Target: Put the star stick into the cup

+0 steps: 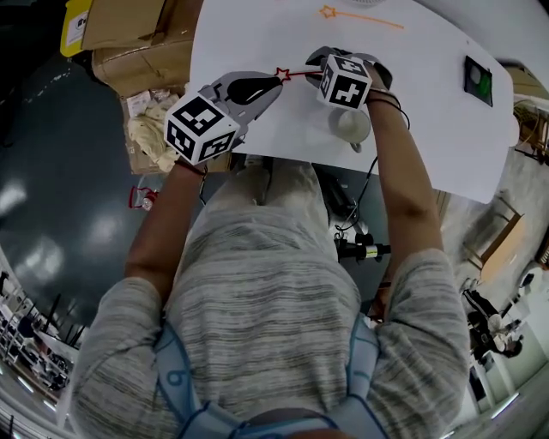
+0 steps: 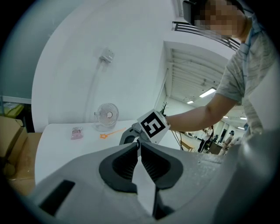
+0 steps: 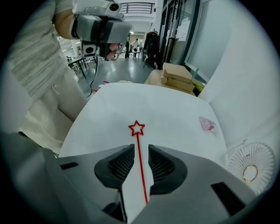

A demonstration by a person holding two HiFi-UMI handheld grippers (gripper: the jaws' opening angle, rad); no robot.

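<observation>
**A:** What does the star stick [image 3: 141, 162] look like?

**B:** It is thin and red, a straight stem ending in an open five-point star outline. It lies flat on the white bench [image 1: 412, 103], with the star end pointing away from the right claw [image 3: 140, 148].

**A:** Is it gripped?

**B:** No. The right claw's jaws stand apart with the stem running between the pads, and there is a gap on each side.

**A:** And the left claw [image 2: 140, 144]?

**B:** Its jaws are almost together at the tips, with nothing between them. In the head view it sits just beside the star.

**A:** Where is the cup [image 1: 352, 126]?

**B:** It is white and stands near the bench's near edge, just beside the right claw. The stick lies outside it.

**A:** Is there any writing?

**B:** The marker cubes [image 1: 346, 80] show only black-and-white square patterns. A yellow label [image 1: 75, 26] beside the cardboard boxes [image 1: 129, 34] carries print too small to read.
</observation>
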